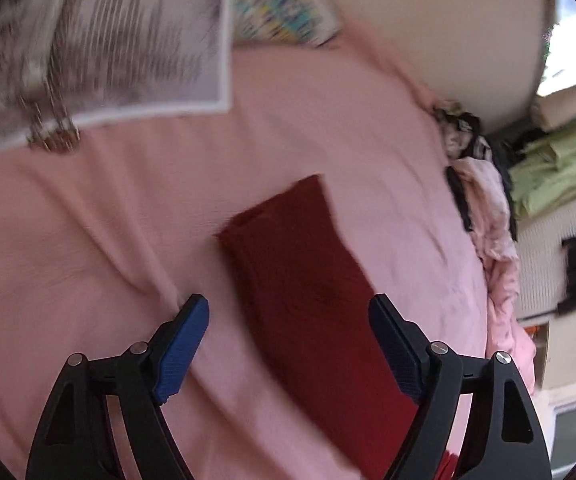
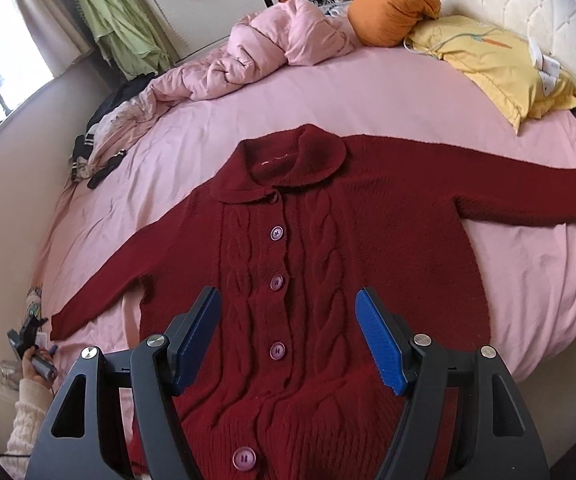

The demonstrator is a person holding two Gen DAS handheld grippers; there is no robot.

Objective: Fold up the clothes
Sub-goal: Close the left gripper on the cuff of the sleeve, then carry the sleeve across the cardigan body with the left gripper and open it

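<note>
A dark red knitted cardigan (image 2: 320,248) with purple buttons lies face up on the pink bed sheet (image 2: 216,128), both sleeves spread out sideways. In the left wrist view one red sleeve (image 1: 300,264) runs up between the fingers of my left gripper (image 1: 288,312), which hovers above it with its jaws apart and nothing pinched. My right gripper (image 2: 288,320) hangs over the cardigan's lower front, above the button row, its blue pads (image 2: 380,344) spread wide and off the knit. Far left in the right wrist view, a hand holds the left gripper (image 2: 32,336) by the sleeve's cuff.
A crumpled pink duvet (image 2: 284,44) lies at the bed's far side, with an orange pillow (image 2: 392,8) and a yellow pillow (image 2: 496,64) to the right. Dark socks and small clothes (image 2: 96,160) sit near the bed's left edge. A printed grey cloth (image 1: 100,44) hangs at upper left.
</note>
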